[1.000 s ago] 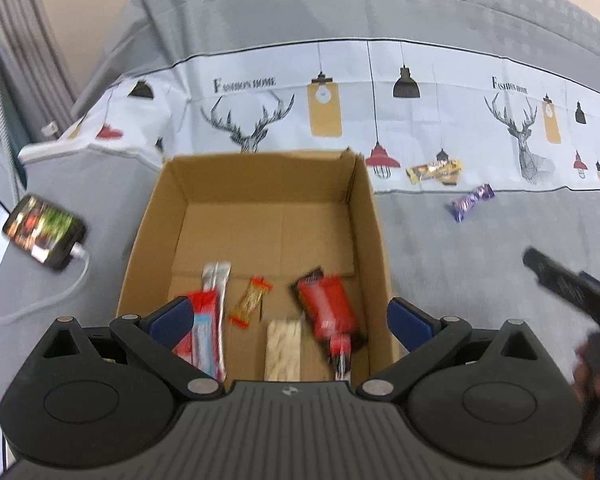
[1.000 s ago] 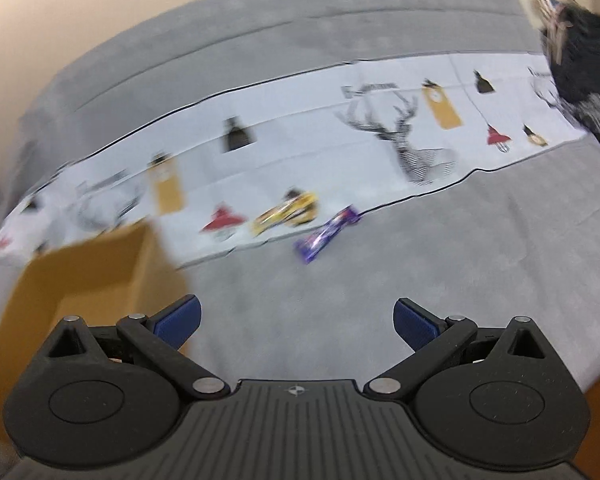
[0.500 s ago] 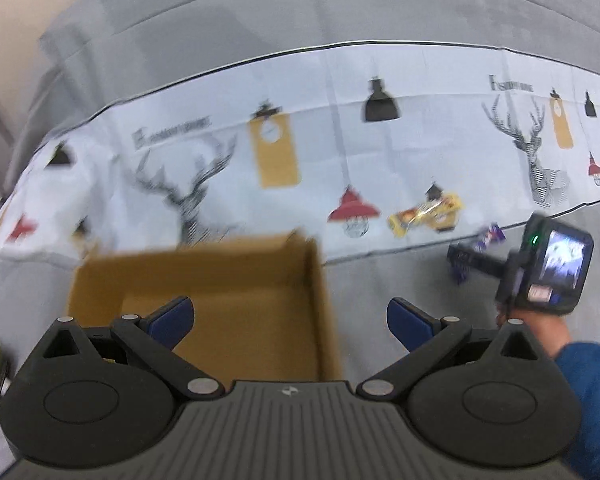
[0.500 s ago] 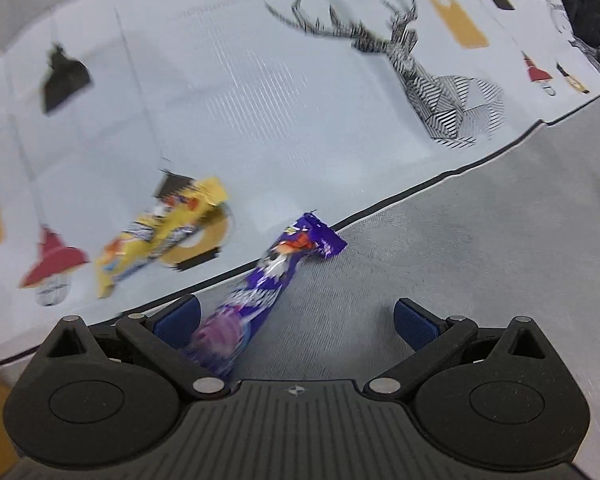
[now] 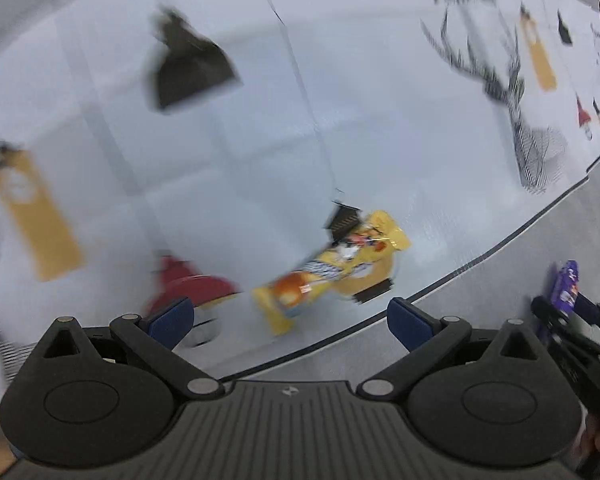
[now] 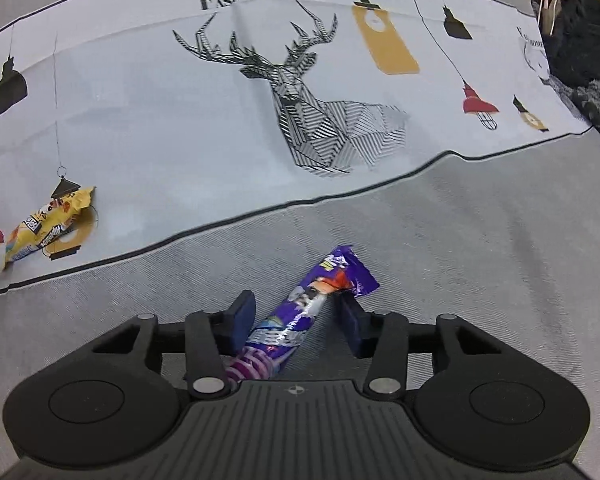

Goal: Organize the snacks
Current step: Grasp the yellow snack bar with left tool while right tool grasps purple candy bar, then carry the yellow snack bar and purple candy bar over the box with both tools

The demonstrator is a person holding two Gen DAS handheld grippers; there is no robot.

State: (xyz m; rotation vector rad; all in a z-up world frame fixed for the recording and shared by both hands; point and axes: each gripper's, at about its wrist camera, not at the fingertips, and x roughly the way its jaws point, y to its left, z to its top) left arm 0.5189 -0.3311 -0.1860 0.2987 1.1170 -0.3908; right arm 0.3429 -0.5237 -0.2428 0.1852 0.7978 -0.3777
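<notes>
The right tool (image 6: 296, 322) sat low over the grey part of the cloth (image 6: 480, 240), and its jaws had just been closing with the purple snack bar (image 6: 300, 316) lying between them. The left blue pad (image 6: 242, 316) met the wrapper's side; the right pad (image 6: 350, 326) stood just beside the wrapper, and whether it touched could not be told, so the bar was straddled rather than plainly pinched. The bar lay flat on the cloth, running from about 7 o'clock under the tool body out to 1 o'clock, its crimped end past the fingertips.

The yellow snack packet (image 6: 46, 226) lay well apart toward 9 o'clock in the right wrist view, on the pale printed band of the cloth, partly over a printed lantern and near a red lamp print. A striped deer print (image 6: 312, 108) filled the band at 12 o'clock, and a dark fuzzy garment (image 6: 584, 52) lay at the edge around 2 o'clock.

In the blurred left wrist view, the left tool (image 5: 290, 316) hung with its jaws spread wide and nothing between its pads. The yellow snack packet (image 5: 332, 268) lay just ahead of it at 12 o'clock, apart from both pads. At 3 o'clock the purple snack bar (image 5: 566, 290) showed beside the dark frame of the right tool (image 5: 568, 320).
</notes>
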